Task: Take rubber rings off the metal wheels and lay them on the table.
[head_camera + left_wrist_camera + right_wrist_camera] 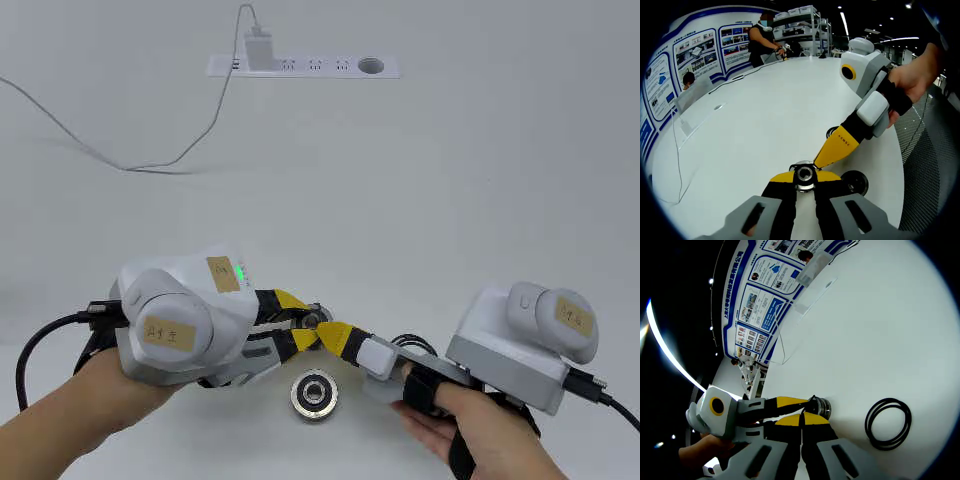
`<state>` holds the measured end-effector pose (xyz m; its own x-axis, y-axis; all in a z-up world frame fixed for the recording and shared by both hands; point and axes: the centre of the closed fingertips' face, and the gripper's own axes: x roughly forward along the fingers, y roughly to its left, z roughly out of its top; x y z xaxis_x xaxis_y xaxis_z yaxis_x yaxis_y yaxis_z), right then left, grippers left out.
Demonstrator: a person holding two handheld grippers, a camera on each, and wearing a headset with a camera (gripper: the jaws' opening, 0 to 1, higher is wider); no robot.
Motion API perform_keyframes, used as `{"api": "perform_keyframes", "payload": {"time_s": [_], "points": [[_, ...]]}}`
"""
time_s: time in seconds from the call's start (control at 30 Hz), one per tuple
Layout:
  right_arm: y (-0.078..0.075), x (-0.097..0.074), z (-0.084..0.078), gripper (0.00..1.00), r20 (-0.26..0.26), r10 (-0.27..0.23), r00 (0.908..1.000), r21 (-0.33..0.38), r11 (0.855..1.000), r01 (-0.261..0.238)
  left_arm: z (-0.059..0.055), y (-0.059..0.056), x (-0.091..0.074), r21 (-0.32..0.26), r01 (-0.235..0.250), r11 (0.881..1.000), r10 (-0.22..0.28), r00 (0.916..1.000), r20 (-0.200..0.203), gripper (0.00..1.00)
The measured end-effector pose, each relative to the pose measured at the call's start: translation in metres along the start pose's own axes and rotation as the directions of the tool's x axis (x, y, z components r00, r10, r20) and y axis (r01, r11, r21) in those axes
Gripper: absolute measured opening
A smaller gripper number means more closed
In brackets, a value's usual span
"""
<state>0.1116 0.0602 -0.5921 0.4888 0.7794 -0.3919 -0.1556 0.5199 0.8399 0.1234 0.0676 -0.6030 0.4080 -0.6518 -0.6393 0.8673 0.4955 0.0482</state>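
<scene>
Closest to us, the left gripper (804, 177) has its jaws clamped on a small metal wheel (804, 173), held clear of the table (765, 115). The right gripper (802, 419) meets that wheel's rim with its jaws drawn together; whether they pinch a ring there we cannot tell. The wheel looks hard, smooth and dense, so we judge a grip across its faces suits it. Freed rubber rings (867, 424) lie just beyond the right gripper's tips. They look thin, soft and stretchy, best hooked at the edge and peeled. A second wheel (314, 394) sits below both tips. The handwriting on the housings' tan labels (169, 333) is too small to read.
</scene>
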Motion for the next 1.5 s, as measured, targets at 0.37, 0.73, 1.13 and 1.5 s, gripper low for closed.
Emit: {"api": "perform_keyframes", "payload": {"time_s": [0.37,0.73,1.13,1.5], "points": [[0.001,-0.004,0.0,0.01,0.012,0.015,0.9998,0.006,1.0,-0.015,0.001,0.0,0.0,0.01,-0.002,1.0,0.002,1.0,0.001,0.13],[-0.012,-0.001,0.004,0.01,0.047,-0.048,0.9977,0.139,0.99,0.041,0.001,0.001,-0.001,-0.011,-0.019,1.0,0.019,0.9998,-0.009,0.13],[-0.011,0.003,0.004,0.01,0.057,-0.053,0.997,0.181,0.983,0.041,0.007,0.005,-0.013,-0.03,-0.03,0.999,0.031,0.9994,0.017,0.15],[-0.008,-0.004,0.012,0.01,0.085,-0.059,0.9946,0.188,0.981,0.042,0.021,0.008,-0.027,-0.054,-0.057,0.997,0.06,0.9961,0.065,0.18]]}}
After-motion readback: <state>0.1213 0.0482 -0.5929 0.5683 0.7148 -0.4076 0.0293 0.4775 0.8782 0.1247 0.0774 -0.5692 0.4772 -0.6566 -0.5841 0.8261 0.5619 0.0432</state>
